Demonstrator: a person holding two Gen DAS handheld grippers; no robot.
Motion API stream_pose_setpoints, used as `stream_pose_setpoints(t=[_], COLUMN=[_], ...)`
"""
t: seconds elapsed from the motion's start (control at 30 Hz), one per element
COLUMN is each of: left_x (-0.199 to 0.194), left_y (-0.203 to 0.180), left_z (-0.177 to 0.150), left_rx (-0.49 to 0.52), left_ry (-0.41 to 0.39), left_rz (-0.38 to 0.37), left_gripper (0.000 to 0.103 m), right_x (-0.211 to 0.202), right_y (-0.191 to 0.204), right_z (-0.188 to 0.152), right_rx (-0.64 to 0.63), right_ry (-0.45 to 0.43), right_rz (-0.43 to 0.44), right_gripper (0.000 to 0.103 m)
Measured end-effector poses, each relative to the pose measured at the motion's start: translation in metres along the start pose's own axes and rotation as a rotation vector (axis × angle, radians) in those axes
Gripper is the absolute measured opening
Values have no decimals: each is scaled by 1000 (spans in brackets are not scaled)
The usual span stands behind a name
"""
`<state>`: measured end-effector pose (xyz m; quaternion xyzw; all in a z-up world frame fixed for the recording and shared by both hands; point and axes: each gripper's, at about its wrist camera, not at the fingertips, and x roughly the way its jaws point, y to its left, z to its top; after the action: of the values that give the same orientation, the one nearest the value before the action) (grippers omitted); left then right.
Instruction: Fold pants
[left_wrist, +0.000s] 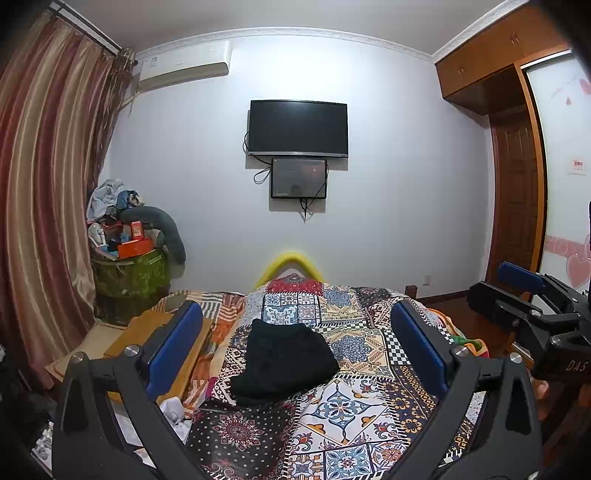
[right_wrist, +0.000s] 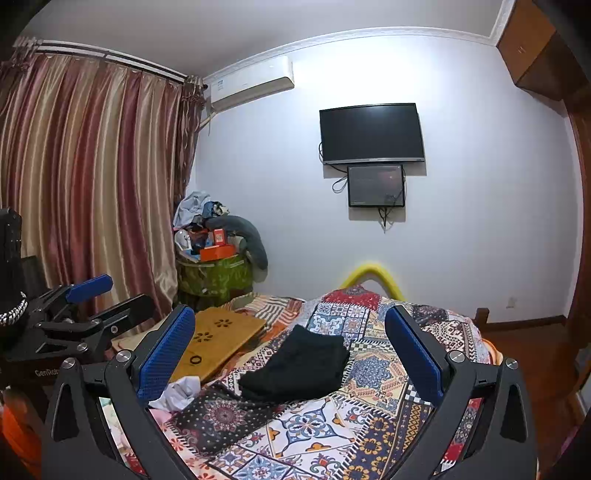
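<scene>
1. While both grippers hang above the bed, the black pants (left_wrist: 284, 360) lie folded into a compact bundle on the patchwork bedspread (left_wrist: 354, 417), roughly mid-bed, touched by neither tool.
2. Left gripper (left_wrist: 297, 341): fingers spread wide, blue pads (left_wrist: 173, 347) well apart, nothing between them; pants sit framed in the gap, farther along the bed.
3. Right gripper (right_wrist: 290, 341): jaws likewise released, blue pads (right_wrist: 415, 354) far apart, holding nothing; pants bundle (right_wrist: 299, 367) shows between and beyond them.
4. Each tool shows in the other's camera: right gripper at the right edge of the left wrist view (left_wrist: 524, 295), left gripper at the left edge of the right wrist view (right_wrist: 92, 299); both gape there too.
5. Bundle edges: stacked layers visible on the near side in the right wrist view; slightly skewed against the quilt pattern.
6. Wooden lap tray (right_wrist: 218, 341) with flower cut-outs lies on the bed left of the pants, apart from them.
7. White crumpled cloth (right_wrist: 181, 393) sits by the left pad in the right wrist view, near the tray's front corner.
8. Yellow curved footboard (left_wrist: 288, 264) at the far bed end.
9. Wall behind: dark TV (left_wrist: 297, 127), smaller screen (left_wrist: 299, 178) just under it, air conditioner (left_wrist: 184, 66) upper left.
10. Striped curtain (left_wrist: 48, 184) left; green cluttered bin (left_wrist: 129, 275) in the corner beside it.
11. Wooden wardrobe (left_wrist: 491, 55) upper right.
</scene>
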<state>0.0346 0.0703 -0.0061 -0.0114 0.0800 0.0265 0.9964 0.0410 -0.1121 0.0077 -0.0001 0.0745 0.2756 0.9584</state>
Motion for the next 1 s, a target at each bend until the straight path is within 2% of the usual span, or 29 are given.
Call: stream_pose_setpoints(t=[0.37,0.5,1.0], left_x=[-1,-3,2], left_y=[-4,-5,-5], left_z=[1,0,-1], left_rx=[1,8,8], left_ry=[-2,-2,14], left_rz=[-12,-38,-43], left_gripper=[103,103,103], right_x=[-1,-2,-5], right_y=[0,-1,-2], right_z=[2,2,0], right_rx=[7,12,21], right_ry=[-3,-3,-1], right_rz=[-6,-8,-18], right_gripper=[102,102,102])
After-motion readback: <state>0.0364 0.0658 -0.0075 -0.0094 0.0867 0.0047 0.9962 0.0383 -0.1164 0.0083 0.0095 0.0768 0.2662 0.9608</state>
